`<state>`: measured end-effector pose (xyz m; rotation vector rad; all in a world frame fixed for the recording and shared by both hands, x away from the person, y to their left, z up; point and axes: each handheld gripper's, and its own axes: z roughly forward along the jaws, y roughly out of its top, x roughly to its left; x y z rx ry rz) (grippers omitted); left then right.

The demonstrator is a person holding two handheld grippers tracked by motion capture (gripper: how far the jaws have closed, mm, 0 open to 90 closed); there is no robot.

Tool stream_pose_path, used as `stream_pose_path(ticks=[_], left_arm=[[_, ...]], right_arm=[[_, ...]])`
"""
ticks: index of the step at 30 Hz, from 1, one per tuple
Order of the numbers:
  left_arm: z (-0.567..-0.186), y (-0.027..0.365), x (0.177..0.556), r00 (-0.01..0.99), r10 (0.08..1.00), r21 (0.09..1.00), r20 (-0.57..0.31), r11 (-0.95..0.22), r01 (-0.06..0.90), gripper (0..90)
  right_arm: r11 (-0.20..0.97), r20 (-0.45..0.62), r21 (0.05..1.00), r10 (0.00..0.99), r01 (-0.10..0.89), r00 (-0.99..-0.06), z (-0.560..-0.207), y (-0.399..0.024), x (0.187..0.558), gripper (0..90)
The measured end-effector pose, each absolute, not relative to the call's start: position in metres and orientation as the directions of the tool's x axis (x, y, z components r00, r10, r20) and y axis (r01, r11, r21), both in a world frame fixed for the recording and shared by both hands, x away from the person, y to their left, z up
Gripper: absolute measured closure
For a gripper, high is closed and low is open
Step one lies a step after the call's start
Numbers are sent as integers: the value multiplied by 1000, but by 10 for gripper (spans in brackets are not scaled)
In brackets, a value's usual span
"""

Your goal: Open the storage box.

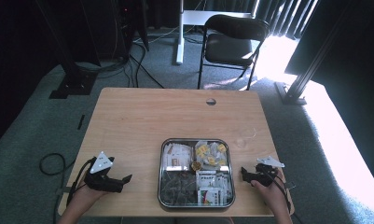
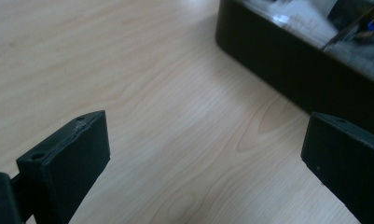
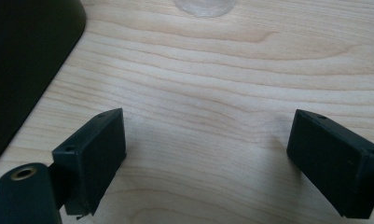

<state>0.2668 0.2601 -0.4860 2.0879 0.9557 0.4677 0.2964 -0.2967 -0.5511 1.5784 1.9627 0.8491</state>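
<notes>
A square metal tray (image 1: 196, 139) with several compartments sits at the table's near middle. It holds white packets (image 1: 175, 156), yellow wrapped pieces (image 1: 211, 153), dark pieces (image 1: 177, 184) and green-and-white sachets (image 1: 212, 189). My left gripper (image 1: 124, 181) rests on the wood left of the tray, open, its jaws pointing at it. In the left gripper view the left gripper (image 2: 203, 154) has bare wood between its jaws and the tray's dark wall (image 2: 287, 70) ahead. My right gripper (image 1: 245, 174) lies right of the tray, open. The right gripper (image 3: 208, 149) frames only wood, with the tray's corner (image 3: 26, 56) at its left.
A small clear round object (image 1: 245, 137) lies on the table beyond the right gripper, and its edge (image 3: 205, 5) is also in the right gripper view. The wooden table (image 1: 142, 116) has a cable hole (image 1: 211, 101) near its far edge. A black folding chair (image 1: 231, 42) stands behind the table.
</notes>
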Motion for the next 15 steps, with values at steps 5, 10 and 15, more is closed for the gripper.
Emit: stream_pose_path(ticks=[5,10,15], left_arm=[[-477,248,268,677,736,784,22,-432,445,13],[-475,237,270,705,709,788,17,-444,426,13],[-474,224,269,734,679,796,12,-450,404,13]], right_arm=[[143,14,721,975,678,-221,-551,-297,296,108],[144,14,721,975,678,-221,-551,-297,296,109],[144,13,721,975,678,-221,-551,-297,296,108]])
